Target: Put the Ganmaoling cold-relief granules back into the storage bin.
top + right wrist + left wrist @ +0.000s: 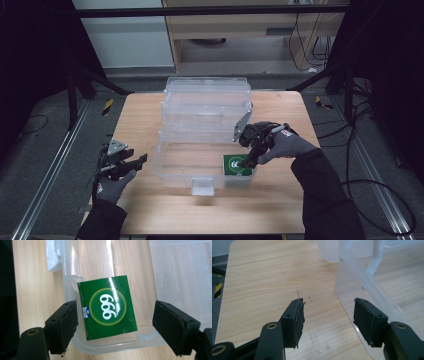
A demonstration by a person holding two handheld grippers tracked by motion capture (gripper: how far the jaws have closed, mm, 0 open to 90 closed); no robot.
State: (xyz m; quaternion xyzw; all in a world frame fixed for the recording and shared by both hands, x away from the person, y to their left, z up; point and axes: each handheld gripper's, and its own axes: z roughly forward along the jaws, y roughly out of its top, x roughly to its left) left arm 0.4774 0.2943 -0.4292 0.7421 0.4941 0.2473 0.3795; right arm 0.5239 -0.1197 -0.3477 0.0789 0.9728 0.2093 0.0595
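High view. A clear plastic storage box (200, 165) stands at the centre of the wooden table (280, 205), its hinged lid (207, 102) thrown back toward the upper middle of the frame. A green packet (236, 165) lies inside the box at its lower-right corner. The right gripper (248, 161) hangs over that corner with its tips just above the packet; the left gripper (139, 160) rests at lower left, apart from the box wall. Judged from this, the packet is already placed in the box, and closing the lid remains.

Left gripper view. The left gripper (328, 315) has its jaws wide apart with nothing between them; bare table shows below, and the box wall (359, 280) runs down the right of the frame.

Right gripper view. The right gripper (115, 325) has its jaws spread clear of both sides of the packet (108, 307), gripping nothing. The packet lies flat on the box floor against the rim (107, 348) at lower centre. Its face bears "999" in white inside a yellow-ringed circle; a small blue-and-white mark beside it is too small to read.
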